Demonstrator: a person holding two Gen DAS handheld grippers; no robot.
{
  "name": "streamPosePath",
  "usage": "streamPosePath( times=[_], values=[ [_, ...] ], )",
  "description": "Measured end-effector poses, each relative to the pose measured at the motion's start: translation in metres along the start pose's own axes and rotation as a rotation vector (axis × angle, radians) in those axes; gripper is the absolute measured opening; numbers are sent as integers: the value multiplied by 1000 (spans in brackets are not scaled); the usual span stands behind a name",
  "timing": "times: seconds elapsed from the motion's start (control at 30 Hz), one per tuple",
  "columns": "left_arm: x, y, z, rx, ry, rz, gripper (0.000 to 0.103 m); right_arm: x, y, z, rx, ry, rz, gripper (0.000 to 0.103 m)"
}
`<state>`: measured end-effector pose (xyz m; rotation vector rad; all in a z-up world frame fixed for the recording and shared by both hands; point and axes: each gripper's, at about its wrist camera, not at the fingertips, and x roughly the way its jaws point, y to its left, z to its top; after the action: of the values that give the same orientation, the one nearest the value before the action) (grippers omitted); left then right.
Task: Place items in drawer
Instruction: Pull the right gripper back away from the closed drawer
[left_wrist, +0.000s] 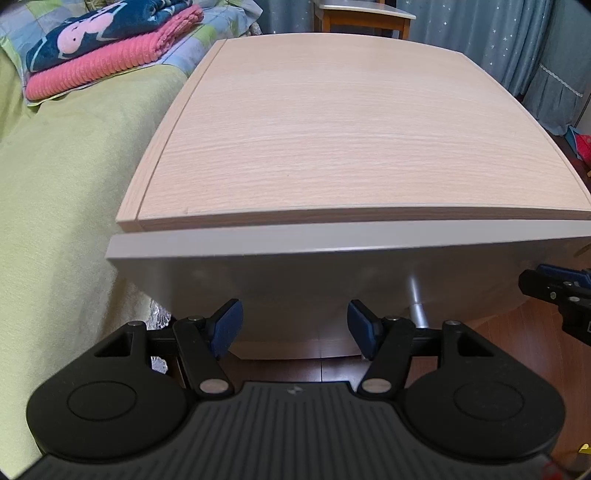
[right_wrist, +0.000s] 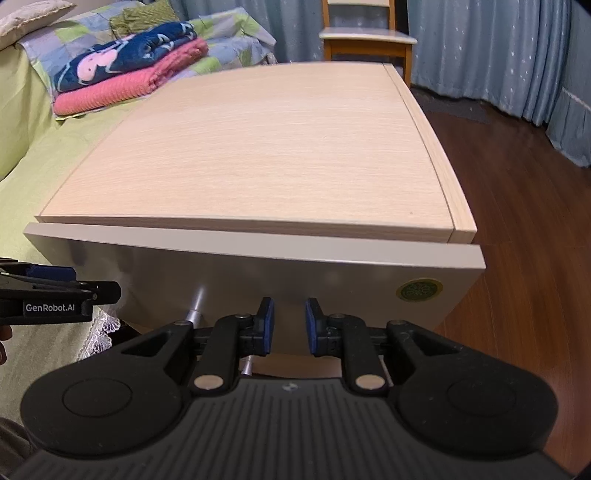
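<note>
Across the middle of both frames sits the light-wood-topped cabinet (right_wrist: 258, 147) with its grey drawer front (right_wrist: 258, 266) closed. Its slim silver bar handle (right_wrist: 195, 301), long axis vertical, sits just lower-left of my empty, part-open right claw (right_wrist: 289, 325), the nearer one; left claw (left_wrist: 294, 328) gapes wide, empty.

Each tool is matte black, with two round housings, a ribbed grey base and silver pivot screws. The left tool (left_wrist: 294, 328) and right tool (right_wrist: 289, 325) carry blue pads (left_wrist: 227, 326). White "GenRobot.AI" lettering (right_wrist: 50, 307) marks the left tool's side.
</note>
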<state>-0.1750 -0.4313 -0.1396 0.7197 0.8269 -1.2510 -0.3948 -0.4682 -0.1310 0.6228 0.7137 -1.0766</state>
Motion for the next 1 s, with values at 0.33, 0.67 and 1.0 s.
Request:
streamPosePath(
  times=[0.33, 0.67, 1.0],
  values=[
    [-56, -8, -23, -47, -35, 56, 72, -42, -2, -24, 15, -11, 16, 70],
    [-129, -26, -45, -65, -134, 59, 91, -110, 4, -38, -24, -147, -15, 102],
    [-199, -31, -89, -107, -207, 33, 91, -171, 5, -60, -46, -254, -22, 102]
  ],
)
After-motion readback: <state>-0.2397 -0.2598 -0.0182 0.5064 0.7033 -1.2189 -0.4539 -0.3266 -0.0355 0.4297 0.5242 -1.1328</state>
